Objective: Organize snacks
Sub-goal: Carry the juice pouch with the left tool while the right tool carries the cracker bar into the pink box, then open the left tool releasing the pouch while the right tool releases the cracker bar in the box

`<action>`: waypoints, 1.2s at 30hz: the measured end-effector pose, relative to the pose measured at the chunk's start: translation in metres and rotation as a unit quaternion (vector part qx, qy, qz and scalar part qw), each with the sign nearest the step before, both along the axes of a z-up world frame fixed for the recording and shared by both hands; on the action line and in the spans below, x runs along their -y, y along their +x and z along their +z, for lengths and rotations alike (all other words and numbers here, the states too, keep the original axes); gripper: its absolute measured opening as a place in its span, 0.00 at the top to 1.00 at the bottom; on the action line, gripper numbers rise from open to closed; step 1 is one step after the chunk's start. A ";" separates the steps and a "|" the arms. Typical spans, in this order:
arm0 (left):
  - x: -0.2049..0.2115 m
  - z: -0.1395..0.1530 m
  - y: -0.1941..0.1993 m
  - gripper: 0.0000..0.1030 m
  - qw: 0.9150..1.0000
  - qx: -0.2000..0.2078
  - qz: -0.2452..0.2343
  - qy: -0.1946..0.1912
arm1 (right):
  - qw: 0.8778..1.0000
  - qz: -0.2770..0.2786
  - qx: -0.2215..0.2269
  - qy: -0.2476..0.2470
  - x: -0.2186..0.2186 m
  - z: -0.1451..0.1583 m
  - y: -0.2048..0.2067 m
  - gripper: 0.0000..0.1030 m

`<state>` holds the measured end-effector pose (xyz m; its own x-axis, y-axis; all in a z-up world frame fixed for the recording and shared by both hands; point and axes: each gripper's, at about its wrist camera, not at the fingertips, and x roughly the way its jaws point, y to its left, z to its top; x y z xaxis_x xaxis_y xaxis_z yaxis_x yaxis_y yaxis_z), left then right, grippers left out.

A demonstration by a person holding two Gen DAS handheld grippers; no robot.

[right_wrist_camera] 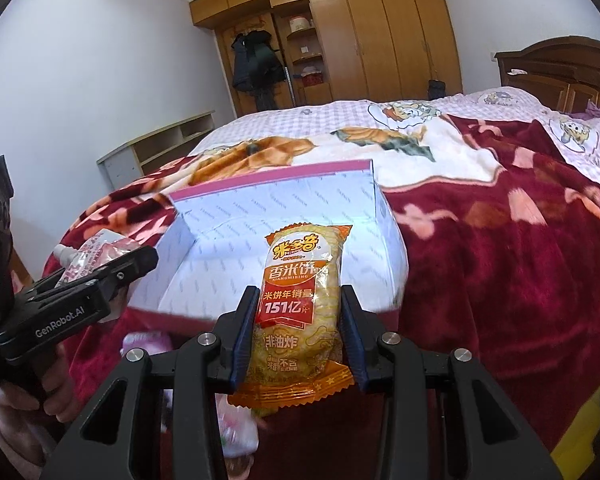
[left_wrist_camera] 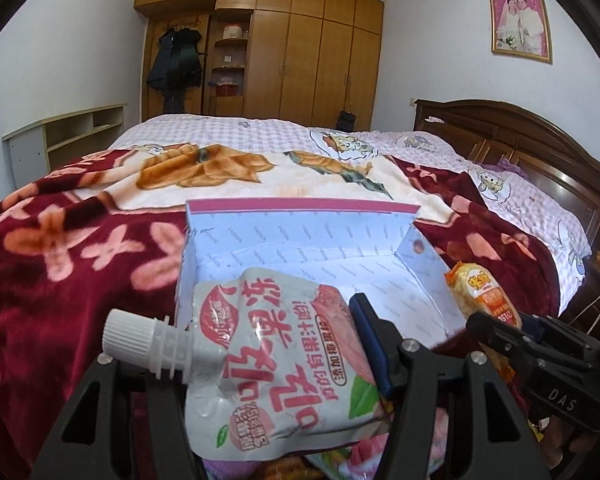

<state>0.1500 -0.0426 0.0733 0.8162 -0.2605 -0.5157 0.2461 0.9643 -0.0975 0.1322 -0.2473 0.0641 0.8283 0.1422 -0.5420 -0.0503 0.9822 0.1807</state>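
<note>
My left gripper (left_wrist_camera: 272, 320) is shut on a grey-and-pink jelly drink pouch (left_wrist_camera: 284, 364) with a white screw cap, held just in front of the box's near edge. Behind it an open white box (left_wrist_camera: 300, 248) with a pink rim sits on the bed. My right gripper (right_wrist_camera: 299, 294) is shut on an orange rice cracker pack (right_wrist_camera: 304, 300), its blue pads pressing both sides, near the front of the white box (right_wrist_camera: 280, 220). In each view the other gripper shows beside it: the right gripper (left_wrist_camera: 504, 320) with its cracker pack (left_wrist_camera: 480, 292), the left gripper (right_wrist_camera: 140, 264) with its pouch (right_wrist_camera: 96, 252).
The box rests on a dark red floral blanket (left_wrist_camera: 80, 260) over a bed with a wooden headboard (left_wrist_camera: 540, 148). More snack packs (right_wrist_camera: 236, 432) lie low under the grippers. A hand (right_wrist_camera: 24, 396) holds the left gripper. A low shelf (left_wrist_camera: 68, 132) and wardrobe (left_wrist_camera: 308, 52) stand beyond.
</note>
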 end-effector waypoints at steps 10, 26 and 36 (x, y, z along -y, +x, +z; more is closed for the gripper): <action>0.011 -0.012 0.060 0.39 1.000 -0.022 0.016 0.013 | 1.000 0.004 -0.015 -0.008 0.004 -0.008 0.052 0.61; 0.013 -0.046 0.109 0.39 0.996 -0.087 0.026 0.025 | 0.998 -0.015 -0.065 -0.009 0.009 -0.034 0.109 0.61; 0.014 -0.048 0.113 0.38 0.994 -0.102 0.022 0.024 | 0.997 -0.007 -0.074 -0.021 0.005 -0.037 0.118 0.60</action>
<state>0.2627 -0.0568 0.0251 0.7039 -0.1983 -0.6821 0.1841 0.9784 -0.0945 0.2507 -0.2523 0.0266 0.7408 0.1059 -0.6634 -0.0132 0.9896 0.1432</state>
